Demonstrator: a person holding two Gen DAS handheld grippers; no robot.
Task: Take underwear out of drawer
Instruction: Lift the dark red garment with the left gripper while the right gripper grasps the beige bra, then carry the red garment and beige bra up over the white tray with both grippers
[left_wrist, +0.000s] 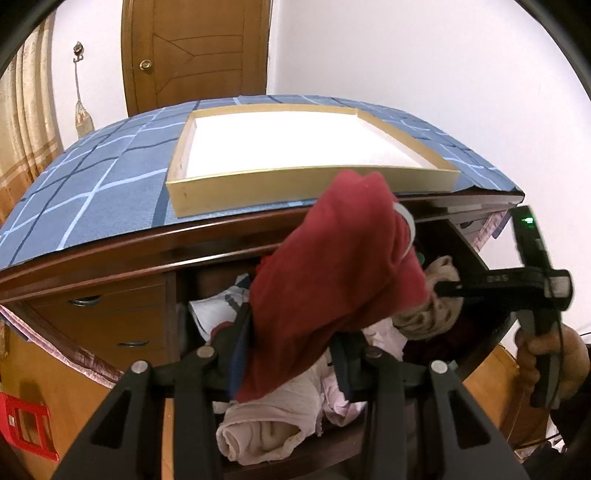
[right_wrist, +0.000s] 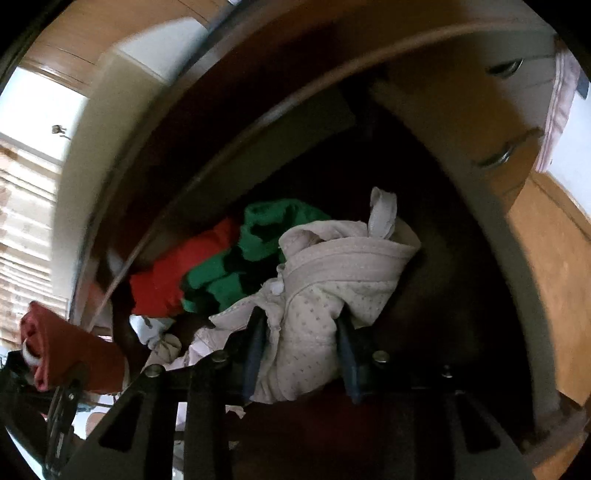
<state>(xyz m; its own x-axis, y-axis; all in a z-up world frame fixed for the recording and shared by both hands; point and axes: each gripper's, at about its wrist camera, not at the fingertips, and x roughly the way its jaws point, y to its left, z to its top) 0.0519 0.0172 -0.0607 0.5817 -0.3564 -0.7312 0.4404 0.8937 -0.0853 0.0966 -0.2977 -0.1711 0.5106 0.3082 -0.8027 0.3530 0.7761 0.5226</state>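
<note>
Red underwear (left_wrist: 332, 280) hung pinched in my left jaws (left_wrist: 288, 354), lifted above the open drawer (left_wrist: 476, 258). My right jaws (right_wrist: 301, 339), down inside the drawer, were closed on pale dotted underwear (right_wrist: 314, 314) beside a green garment (right_wrist: 236, 266).

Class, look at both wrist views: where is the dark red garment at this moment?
The dark red garment hangs clamped in the left gripper, lifted above the open drawer's heap of clothes, below the shallow tray; the right wrist view shows it at far left.
</note>
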